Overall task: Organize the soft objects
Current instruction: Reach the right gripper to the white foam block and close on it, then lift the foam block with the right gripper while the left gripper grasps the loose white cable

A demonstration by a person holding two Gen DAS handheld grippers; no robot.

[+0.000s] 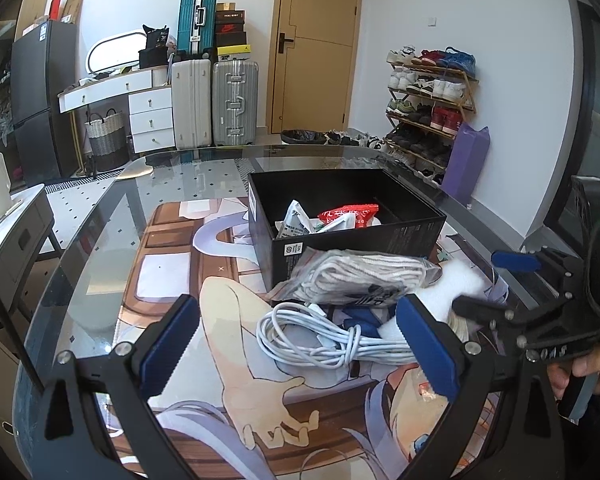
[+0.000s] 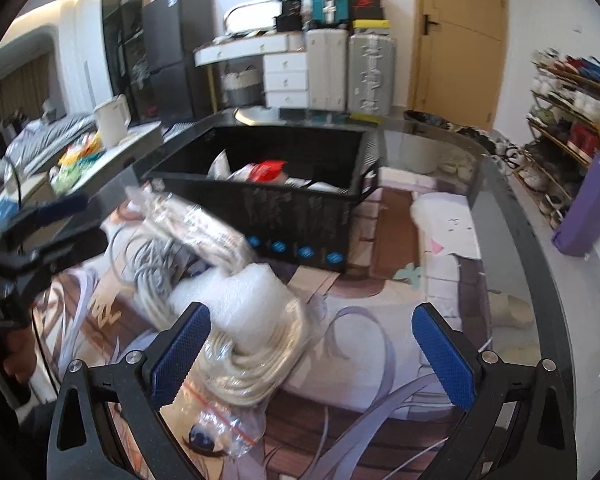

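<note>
A black box (image 1: 400, 236) stands on the printed mat and holds a red packet (image 1: 348, 213) and white packets. It also shows in the right wrist view (image 2: 300, 216). In front of it lies a pile: a clear bag of white rope (image 1: 364, 276), a coiled white cable (image 1: 324, 336), white foam (image 1: 456, 284). My left gripper (image 1: 300, 348) is open, low over the mat, with the cable between its fingers. My right gripper (image 2: 312, 348) is open above a bagged cream rope coil (image 2: 256, 360) and the foam (image 2: 236, 292). The right gripper also shows in the left view (image 1: 496, 284).
The glass table (image 1: 100, 216) has a rounded dark edge. A purple bag (image 2: 588, 208) and a shoe rack (image 1: 432, 96) stand to the right. Suitcases (image 1: 212, 104), drawers and a door are behind. A side table with a white kettle (image 2: 112, 120) is to the left.
</note>
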